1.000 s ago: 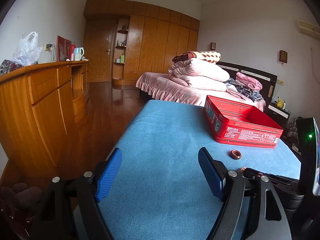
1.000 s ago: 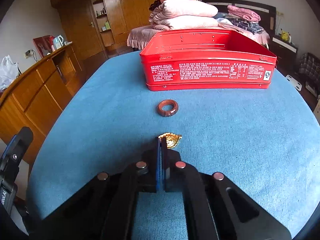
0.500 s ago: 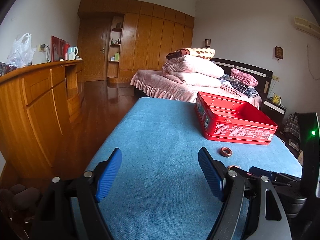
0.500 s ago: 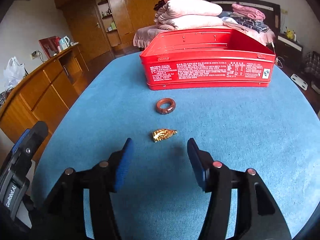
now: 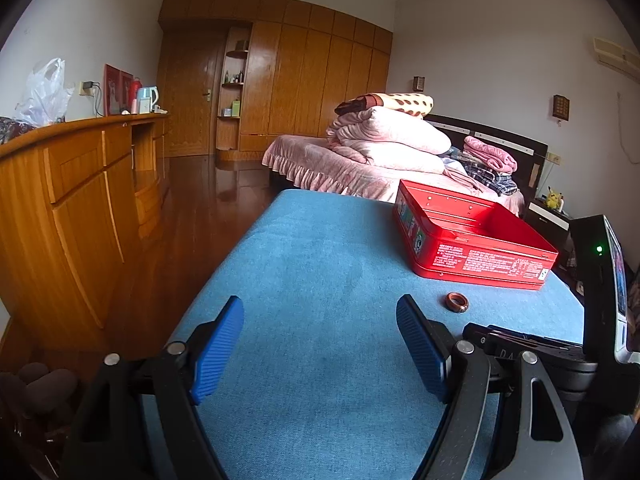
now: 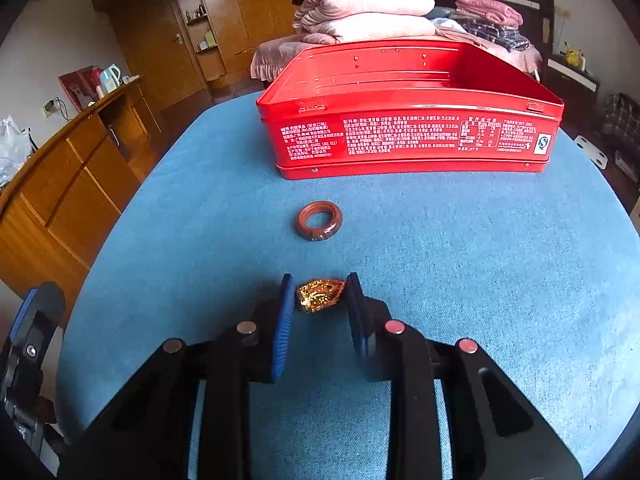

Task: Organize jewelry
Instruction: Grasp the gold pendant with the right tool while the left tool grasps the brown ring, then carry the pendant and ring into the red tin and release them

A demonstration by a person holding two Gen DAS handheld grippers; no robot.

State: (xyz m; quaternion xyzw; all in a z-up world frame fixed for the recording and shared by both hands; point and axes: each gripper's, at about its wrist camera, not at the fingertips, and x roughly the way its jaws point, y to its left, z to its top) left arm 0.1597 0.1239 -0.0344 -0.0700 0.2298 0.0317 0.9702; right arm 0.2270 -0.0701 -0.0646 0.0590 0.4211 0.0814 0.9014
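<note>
The right gripper point(image 6: 318, 294) had just been closing on the gold piece point(image 6: 319, 295) at lower centre, pinching it (left gripper point(image 5: 320, 344) spread, idle); next, a lift into the tin point(image 6: 412, 136).

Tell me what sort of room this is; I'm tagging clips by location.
Most likely a home bedroom: a bed piled with folded quilts, a wall of wooden wardrobes, and a long wooden dresser.

On my table point(image 6: 500, 280) the tin point(image 6: 412, 140) sits far, the ring point(image 6: 319, 221) nearer, and the pendant point(image 6: 320, 295) nearest, between my right gripper's point(image 6: 318, 294) fingers.
</note>
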